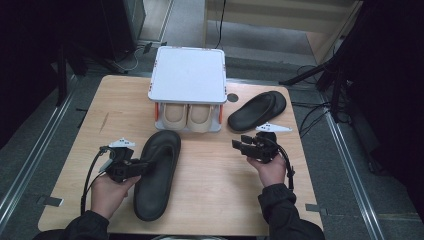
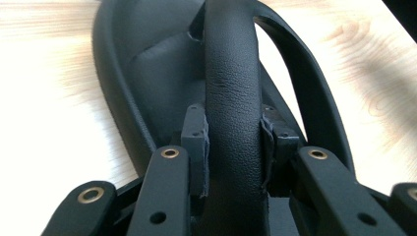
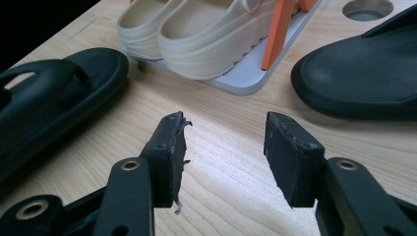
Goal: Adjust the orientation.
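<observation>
Left gripper [image 1: 141,167] is clamped on the strap [image 2: 231,98] of the near black sandal [image 1: 156,175], both pads pressed flat against the band's two sides, the jaws about halfway closed around it. That sandal lies lengthwise on the wooden table [image 1: 215,195], toe end toward the rack, heel toward the person, just left of the table's middle. The left hand [image 1: 107,192] comes in from the bottom edge with a dark sleeve behind it.

Over to the right gripper [image 1: 239,145]: jaws spread wide, nothing between the pads, bare wood beneath them in the right gripper view. It hangs over the table right of centre, pointing left, held in the right hand [image 1: 272,170].

Beyond it the second black sandal [image 1: 256,111] lies at an angle near the table's far right, just beside a round hole [image 1: 232,98] in the tabletop.

At the far middle stands a small white shoe rack [image 1: 187,75] with orange uprights; its top shelf is bare, and on the lower tray a pair of beige clogs [image 1: 187,116] sits side by side, touching, toes facing the person
</observation>
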The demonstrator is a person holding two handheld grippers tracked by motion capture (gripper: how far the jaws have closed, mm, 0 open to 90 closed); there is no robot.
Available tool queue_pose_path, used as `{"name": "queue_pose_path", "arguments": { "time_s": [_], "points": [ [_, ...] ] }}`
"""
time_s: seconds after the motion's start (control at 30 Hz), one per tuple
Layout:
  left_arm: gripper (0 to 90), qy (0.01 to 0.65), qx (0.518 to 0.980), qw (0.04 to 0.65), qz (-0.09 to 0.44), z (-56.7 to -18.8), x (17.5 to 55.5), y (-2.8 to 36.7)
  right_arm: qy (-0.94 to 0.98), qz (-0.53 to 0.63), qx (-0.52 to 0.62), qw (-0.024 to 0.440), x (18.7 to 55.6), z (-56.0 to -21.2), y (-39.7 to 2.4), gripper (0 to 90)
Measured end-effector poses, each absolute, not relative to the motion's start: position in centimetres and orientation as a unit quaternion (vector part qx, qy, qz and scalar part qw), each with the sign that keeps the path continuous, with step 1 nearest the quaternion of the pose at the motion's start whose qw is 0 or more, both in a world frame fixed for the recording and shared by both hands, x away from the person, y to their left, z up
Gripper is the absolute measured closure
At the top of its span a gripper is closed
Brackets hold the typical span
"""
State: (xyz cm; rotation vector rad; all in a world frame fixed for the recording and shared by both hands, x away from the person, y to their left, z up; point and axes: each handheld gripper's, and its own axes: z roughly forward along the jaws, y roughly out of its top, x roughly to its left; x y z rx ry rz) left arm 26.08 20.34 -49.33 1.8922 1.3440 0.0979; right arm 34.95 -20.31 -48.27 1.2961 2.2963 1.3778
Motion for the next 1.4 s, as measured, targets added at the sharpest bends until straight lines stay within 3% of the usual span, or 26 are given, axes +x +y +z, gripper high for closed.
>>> {"name": "queue_pose_path", "arguments": {
  "time_s": [0.67, 1.0, 1.17, 1.4],
  "points": [
    [68.0, 0.515, 0.765, 0.386, 0.018, -51.8, 27.5, 16.9, 0.77, 0.456, 0.438, 0.086, 34.4, -48.3, -20.7, 51.0],
    [52.1, 0.506, 0.766, 0.396, 0.005, -50.7, 27.7, 17.6, 0.771, 0.452, 0.439, 0.091, 34.1, -48.4, -20.9, 51.0],
    [48.3, 0.502, 0.769, 0.396, 0.003, -49.5, 27.8, 18.7, 0.768, 0.453, 0.443, 0.094, 34.3, -48.3, -21.1, 51.5],
    [44.9, 0.5, 0.772, 0.393, 0.015, -49.2, 28.3, 20.8, 0.769, 0.445, 0.448, 0.093, 35.0, -48.5, -21.4, 64.1]
  ]
}}
